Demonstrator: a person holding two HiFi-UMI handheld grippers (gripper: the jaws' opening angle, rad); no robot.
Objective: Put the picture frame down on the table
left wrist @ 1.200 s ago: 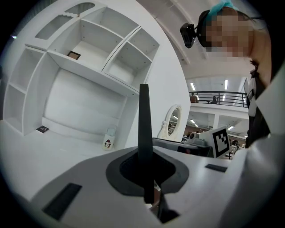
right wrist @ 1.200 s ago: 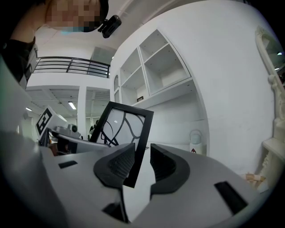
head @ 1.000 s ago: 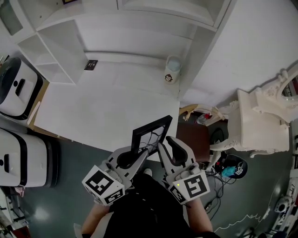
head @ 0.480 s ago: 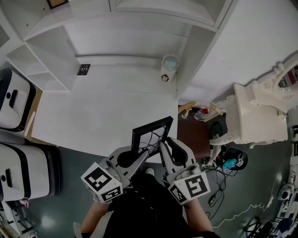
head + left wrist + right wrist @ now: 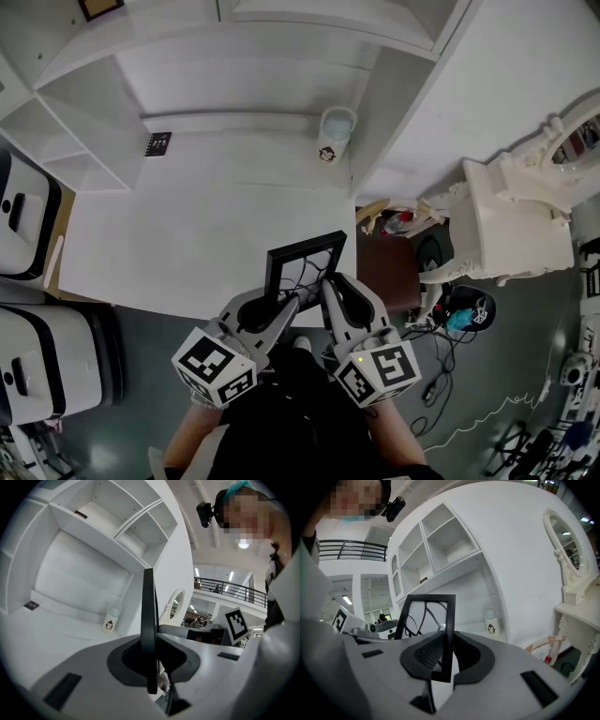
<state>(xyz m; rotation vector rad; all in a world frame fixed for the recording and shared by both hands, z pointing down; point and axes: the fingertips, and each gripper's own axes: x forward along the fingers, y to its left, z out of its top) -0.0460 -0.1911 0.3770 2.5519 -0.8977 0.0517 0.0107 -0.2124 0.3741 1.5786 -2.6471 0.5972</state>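
Observation:
A black picture frame [image 5: 305,265] with a white picture of black lines is held upright over the near right corner of the white table [image 5: 187,216]. My left gripper [image 5: 284,305] is shut on its left edge, seen edge-on as the frame [image 5: 149,620] in the left gripper view. My right gripper [image 5: 328,291] is shut on its right edge, and the frame [image 5: 436,620] faces the right gripper view. The frame's lower edge is hidden behind the grippers, so I cannot tell whether it touches the table.
A small white bottle [image 5: 335,131] stands at the table's back right by the shelf wall. A dark card [image 5: 157,144] lies at the back left. White shelving [image 5: 84,122] rises behind. A white ornate dresser [image 5: 516,216] and cables [image 5: 450,319] are on the right.
The frame and both grippers keep the same hold. The head view has shifted slightly, so the table and shelves sit a little higher in the picture.

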